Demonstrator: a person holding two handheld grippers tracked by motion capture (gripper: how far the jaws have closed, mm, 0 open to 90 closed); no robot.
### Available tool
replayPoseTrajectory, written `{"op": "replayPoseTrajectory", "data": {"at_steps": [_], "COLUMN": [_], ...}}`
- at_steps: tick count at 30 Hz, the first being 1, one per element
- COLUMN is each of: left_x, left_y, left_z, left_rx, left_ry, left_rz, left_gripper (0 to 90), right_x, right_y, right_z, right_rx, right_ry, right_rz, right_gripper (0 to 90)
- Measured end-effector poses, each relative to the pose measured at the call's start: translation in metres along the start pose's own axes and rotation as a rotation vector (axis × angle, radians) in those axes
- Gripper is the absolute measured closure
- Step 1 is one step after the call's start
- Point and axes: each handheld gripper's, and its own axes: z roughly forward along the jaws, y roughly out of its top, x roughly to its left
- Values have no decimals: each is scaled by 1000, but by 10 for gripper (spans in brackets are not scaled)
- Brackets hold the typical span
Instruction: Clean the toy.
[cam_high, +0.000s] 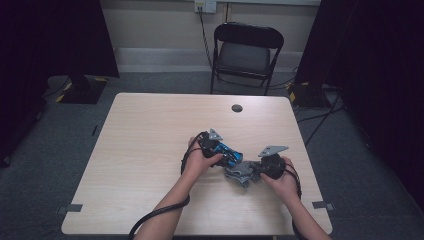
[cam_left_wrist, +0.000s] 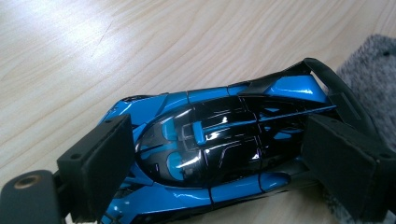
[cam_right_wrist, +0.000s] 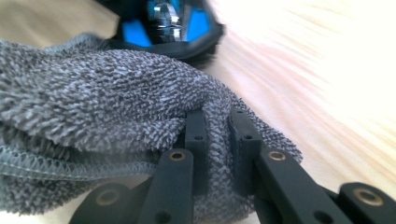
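Your left gripper (cam_left_wrist: 210, 163) has its two black pads pressed against the flanks of the blue and black toy car (cam_left_wrist: 219, 144), clamping it across its width. Your right gripper (cam_right_wrist: 219, 140) is pinched tight on a fold of the grey towel (cam_right_wrist: 93, 98), the jaws nearly together with the terry cloth bunched between them.

In the left gripper view the car lies on its wheels with the roof facing the camera. Its long axis runs across that picture, rising a little toward the right, where the wider end with the dark wing sits just beside the towel (cam_left_wrist: 369, 70). In the right gripper view one end of the car (cam_right_wrist: 163, 23) shows just past the heaped cloth, touching or nearly touching it; you cannot tell which.

From the high view, the car (cam_high: 231, 152) sits in the near right part of the table (cam_high: 150, 135), its length slanting from your left gripper (cam_high: 220, 150) toward the towel (cam_high: 240, 174), which lies just in front of your right gripper (cam_high: 257, 171).

The table is pale wood grain with a small dark round cap (cam_high: 237, 108) near its far edge. Grey carpet (cam_high: 60, 150) surrounds it, a black folding chair (cam_high: 246, 52) stands beyond, dark curtains (cam_high: 55, 35) hang on both sides, and a cable runs up to a wall socket (cam_high: 205, 6).
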Motion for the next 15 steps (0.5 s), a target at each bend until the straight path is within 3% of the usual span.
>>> {"op": "replayPoseTrajectory", "data": {"at_steps": [11,15], "left_x": [0,0], "left_y": [0,0], "left_z": [0,0], "left_rx": [0,3], "left_ry": [1,2], "left_rz": [-2,-2], "left_gripper": [97,97], "right_x": [-15,-21], "right_y": [-1,-2], "right_z": [-2,-2], "right_rx": [6,-1], "right_ry": [-86,-108], "right_rz": [22,51], "right_gripper": [799,799]}}
